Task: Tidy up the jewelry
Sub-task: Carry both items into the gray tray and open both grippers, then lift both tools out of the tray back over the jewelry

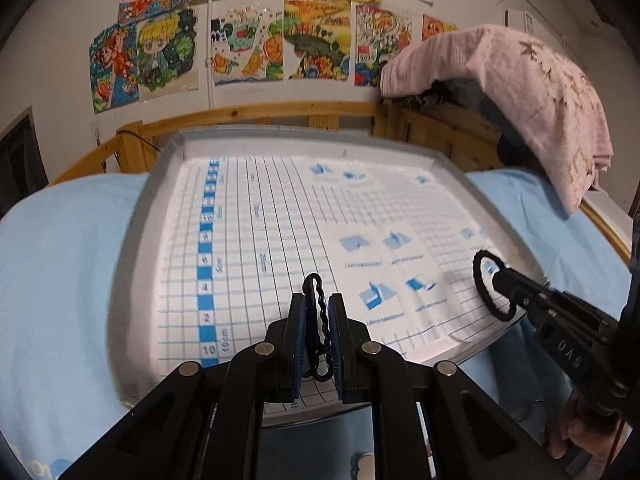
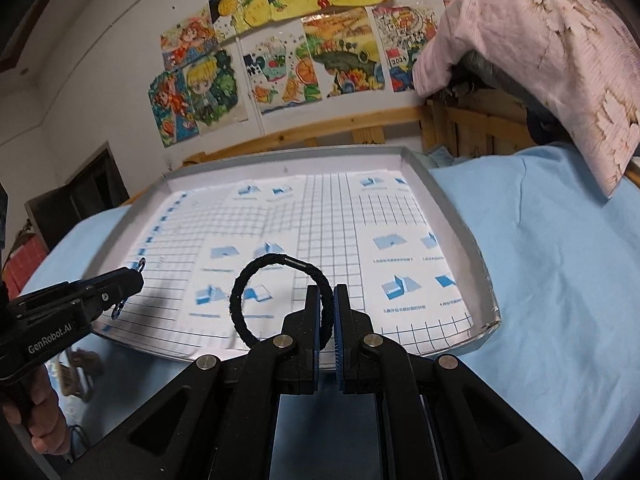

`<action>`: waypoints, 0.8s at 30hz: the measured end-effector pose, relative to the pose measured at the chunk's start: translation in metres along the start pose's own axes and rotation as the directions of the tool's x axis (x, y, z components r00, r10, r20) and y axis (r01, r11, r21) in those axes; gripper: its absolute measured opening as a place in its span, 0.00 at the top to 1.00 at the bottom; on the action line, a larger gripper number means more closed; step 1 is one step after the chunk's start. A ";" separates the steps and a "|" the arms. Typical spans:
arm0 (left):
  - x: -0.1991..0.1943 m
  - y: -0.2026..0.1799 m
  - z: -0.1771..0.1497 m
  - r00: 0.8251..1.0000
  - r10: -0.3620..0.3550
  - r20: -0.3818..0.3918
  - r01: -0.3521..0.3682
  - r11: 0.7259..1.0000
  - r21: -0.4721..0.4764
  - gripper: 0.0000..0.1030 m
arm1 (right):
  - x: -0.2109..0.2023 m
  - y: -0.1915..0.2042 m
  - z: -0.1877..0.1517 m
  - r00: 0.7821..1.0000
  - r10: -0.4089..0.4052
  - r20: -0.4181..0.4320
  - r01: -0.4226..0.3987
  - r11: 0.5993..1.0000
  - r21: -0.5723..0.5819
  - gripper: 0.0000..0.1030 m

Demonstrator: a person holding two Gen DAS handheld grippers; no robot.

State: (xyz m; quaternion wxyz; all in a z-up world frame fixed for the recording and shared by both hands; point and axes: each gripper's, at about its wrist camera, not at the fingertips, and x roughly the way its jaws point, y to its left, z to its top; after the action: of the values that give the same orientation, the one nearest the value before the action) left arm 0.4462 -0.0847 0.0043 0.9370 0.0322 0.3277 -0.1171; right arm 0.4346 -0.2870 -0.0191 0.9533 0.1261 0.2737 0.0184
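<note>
In the left wrist view my left gripper [image 1: 317,300] is shut on a short black chain [image 1: 320,314], which runs up between the pads and loops out past the fingertips. It hangs above the near part of a grey-rimmed tray [image 1: 136,216] lined with a blue-gridded white sheet. My right gripper [image 1: 498,278] enters from the right, shut on a black braided bracelet [image 1: 477,276]. The right wrist view shows that gripper [image 2: 327,292] pinching the bracelet [image 2: 272,257] at its right side, over the tray [image 2: 452,208]. At the left, the left gripper [image 2: 138,278] has the chain [image 2: 141,266] dangling at its tip.
The tray lies on a light blue bed sheet [image 1: 60,248] inside a wooden bed rail [image 1: 280,114]. A pink cloth [image 1: 532,96] drapes over something at the back right. Drawings [image 1: 248,48] cover the wall. A person's hand [image 2: 40,412] grips the left handle.
</note>
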 end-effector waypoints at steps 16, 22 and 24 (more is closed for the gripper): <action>0.007 0.002 -0.003 0.999 -0.018 -0.032 0.016 0.998 -0.058 0.77 | 0.006 -0.012 -0.010 1.000 0.015 -0.013 -0.015 1.000 0.025 0.76; -0.021 0.001 -0.002 0.998 -0.019 0.056 0.023 0.996 -0.083 0.32 | -0.023 -0.016 -0.003 0.998 -0.013 0.058 0.012 1.000 0.027 0.64; -0.032 0.002 -0.002 0.997 -0.026 0.073 0.033 0.995 -0.094 0.32 | -0.038 -0.018 0.001 0.996 -0.019 0.092 0.017 0.999 0.029 0.55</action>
State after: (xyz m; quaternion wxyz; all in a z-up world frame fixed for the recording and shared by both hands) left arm 0.4211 -0.0763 0.0232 0.9467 -0.0214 0.2996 -0.1163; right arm 0.4018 -0.3082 -0.0030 0.9633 0.1376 0.2305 0.0001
